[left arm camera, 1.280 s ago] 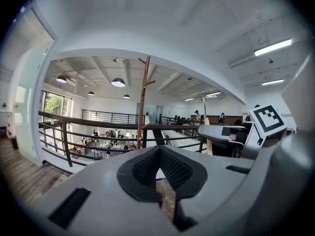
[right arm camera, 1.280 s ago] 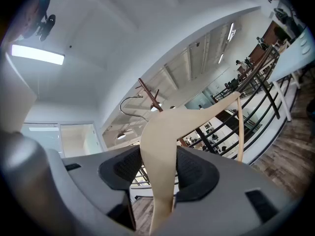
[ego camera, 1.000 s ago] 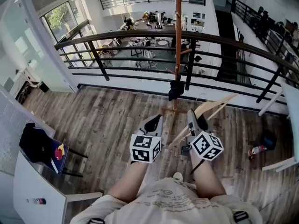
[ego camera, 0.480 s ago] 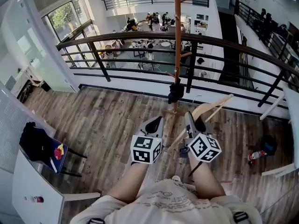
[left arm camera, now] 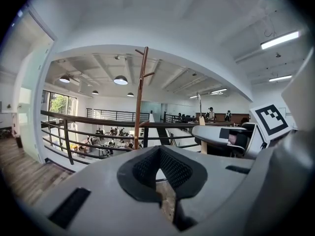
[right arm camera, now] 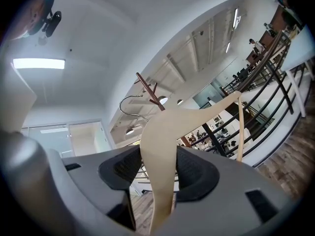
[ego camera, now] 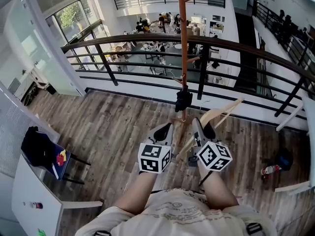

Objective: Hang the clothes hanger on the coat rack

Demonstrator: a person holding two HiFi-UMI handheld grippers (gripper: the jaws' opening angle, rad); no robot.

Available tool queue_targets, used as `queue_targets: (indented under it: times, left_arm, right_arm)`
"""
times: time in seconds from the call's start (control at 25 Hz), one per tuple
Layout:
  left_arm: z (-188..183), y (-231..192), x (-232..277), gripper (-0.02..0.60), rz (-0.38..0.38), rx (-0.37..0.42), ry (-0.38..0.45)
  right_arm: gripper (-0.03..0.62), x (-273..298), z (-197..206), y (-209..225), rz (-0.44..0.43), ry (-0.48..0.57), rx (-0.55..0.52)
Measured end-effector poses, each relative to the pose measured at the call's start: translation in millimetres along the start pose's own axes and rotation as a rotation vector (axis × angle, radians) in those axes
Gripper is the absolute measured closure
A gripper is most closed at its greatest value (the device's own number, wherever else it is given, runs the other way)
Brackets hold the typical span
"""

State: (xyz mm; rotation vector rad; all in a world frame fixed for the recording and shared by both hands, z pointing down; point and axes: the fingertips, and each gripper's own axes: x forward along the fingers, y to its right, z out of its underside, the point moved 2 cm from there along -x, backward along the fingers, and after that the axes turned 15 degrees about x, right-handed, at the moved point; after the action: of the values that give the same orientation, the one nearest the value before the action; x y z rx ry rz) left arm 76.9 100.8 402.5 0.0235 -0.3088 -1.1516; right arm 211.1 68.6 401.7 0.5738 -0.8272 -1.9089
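A pale wooden clothes hanger [right arm camera: 165, 146] with a metal hook [right arm camera: 130, 102] is clamped between the pads of my right gripper [right arm camera: 158, 168]. In the head view the hanger [ego camera: 216, 116] slants up to the right from that gripper [ego camera: 203, 130]. The brown wooden coat rack pole [ego camera: 181, 43] rises just ahead of both grippers, with short pegs and a dark item [ego camera: 183, 100] hanging low on it. In the left gripper view the rack [left arm camera: 139, 97] stands ahead. My left gripper [ego camera: 162, 132] is beside the right one, its pads touching, holding nothing.
A dark metal railing [ego camera: 133, 38] curves behind the rack, with a lower floor beyond. A white table [ego camera: 29, 200] and a chair with dark clothing [ego camera: 37, 151] are at the left. A white table leg [ego camera: 290, 119] and a bottle [ego camera: 268, 170] are at the right.
Both grippers and the hanger have edged slightly forward toward the rack pole; the view has shifted a little. The grip on the hanger is unchanged.
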Motion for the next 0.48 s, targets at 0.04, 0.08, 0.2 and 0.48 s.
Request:
queue_targets:
  times: [0.04,0.08,0.2,0.48]
  left_arm:
    - [1.1,1.9,3.8,0.584,-0.003,-0.002,-0.002]
    - [1.9,3.8,7.3,0.584,-0.006,-0.003,-0.005]
    - [1.7,8.0,15.5,0.584,-0.020,-0.007,-0.015]
    - [-5.3,9.5,33.3,0.584,-0.037,-0.011,-0.011]
  right_arm:
    - [0.384,2.3,-1.1,4.1,-0.002,-0.005,0.000]
    - [0.384,4.5,-2.3,7.9,-0.004,-0.011,0.001]
    - [0.384,9.6,-6.8,15.3,-0.013,-0.030,0.005]
    - [0.384,16.2,-9.8,21.6,-0.036,-0.062,-0.003]
